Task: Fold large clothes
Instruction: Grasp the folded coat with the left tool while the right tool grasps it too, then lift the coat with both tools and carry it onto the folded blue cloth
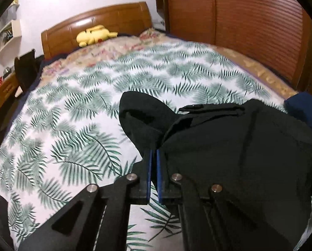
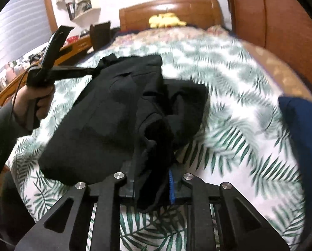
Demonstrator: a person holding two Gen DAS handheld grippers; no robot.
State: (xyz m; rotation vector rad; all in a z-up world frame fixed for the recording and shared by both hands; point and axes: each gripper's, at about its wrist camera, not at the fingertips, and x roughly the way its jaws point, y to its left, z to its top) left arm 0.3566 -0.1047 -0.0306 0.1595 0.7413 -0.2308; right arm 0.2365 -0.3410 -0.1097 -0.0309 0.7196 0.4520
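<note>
Above the near half of the bed [image 1: 76,113], over its palm-leaf bedspread [image 2: 235,113], a black garment [image 2: 105,113] hangs bunched between two handheld grippers. The left gripper [image 1: 154,152] has its blue-padded fingers [image 1: 148,167] closed almost to contact, pinching a fold of the cloth at their tips; the fabric rises from the pinch and spills to that gripper's right. The right gripper [image 2: 150,179] has its fingers closed on a thick wad of the same garment, which fills the gap between them and droops below.

In the right wrist view the left gripper [image 2: 89,71] holds the garment's far left edge, its handle in the person's left hand [image 2: 33,100]. The cloth's long axis therefore runs diagonally from the right fingers, nearest the viewer, away and leftward to the left fingers. The middle sags; whether it touches the bedspread cannot be told.

Judgement: the garment is held at both ends but crumpled, not yet a flat fold. The coming move turns on that diagonal span. A yellow plush toy [image 1: 95,34] lies by the headboard, well apart.
</note>
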